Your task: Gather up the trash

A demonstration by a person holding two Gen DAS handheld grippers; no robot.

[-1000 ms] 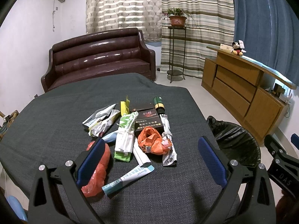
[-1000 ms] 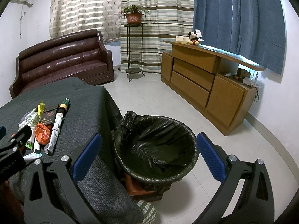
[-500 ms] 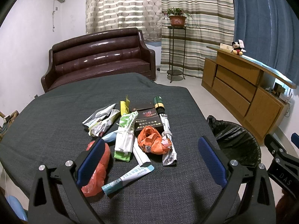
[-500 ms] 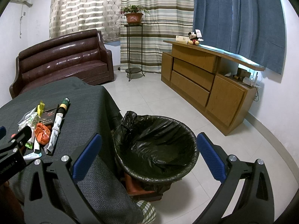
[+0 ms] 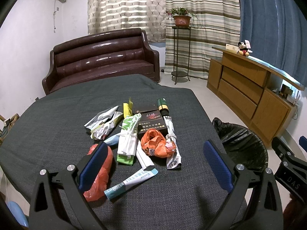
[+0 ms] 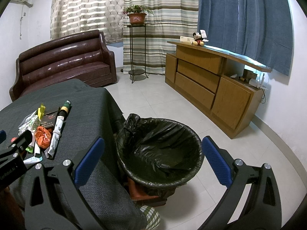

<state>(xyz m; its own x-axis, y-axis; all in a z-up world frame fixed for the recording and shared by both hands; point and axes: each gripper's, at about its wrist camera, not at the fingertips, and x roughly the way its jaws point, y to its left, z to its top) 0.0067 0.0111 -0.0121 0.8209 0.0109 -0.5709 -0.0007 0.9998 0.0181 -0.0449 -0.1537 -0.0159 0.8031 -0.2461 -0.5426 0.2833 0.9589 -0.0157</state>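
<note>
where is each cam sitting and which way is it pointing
Left wrist view: sits on the left gripper, above the near edge of the table, facing the trash pile and the sofa beyond; its own open fingers show, with the right gripper at the right edge.
Right wrist view: sits on the right gripper, beside the table, facing down into the black-lined bin; its open fingers show, with the left gripper at the left edge.
Shared: pile, table, bin, sofa, wooden cabinet.

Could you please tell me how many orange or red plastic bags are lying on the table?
2: a crumpled orange plastic bag mid-pile, and a red plastic bag partly behind the left gripper's finger. Others may be hidden.
</note>
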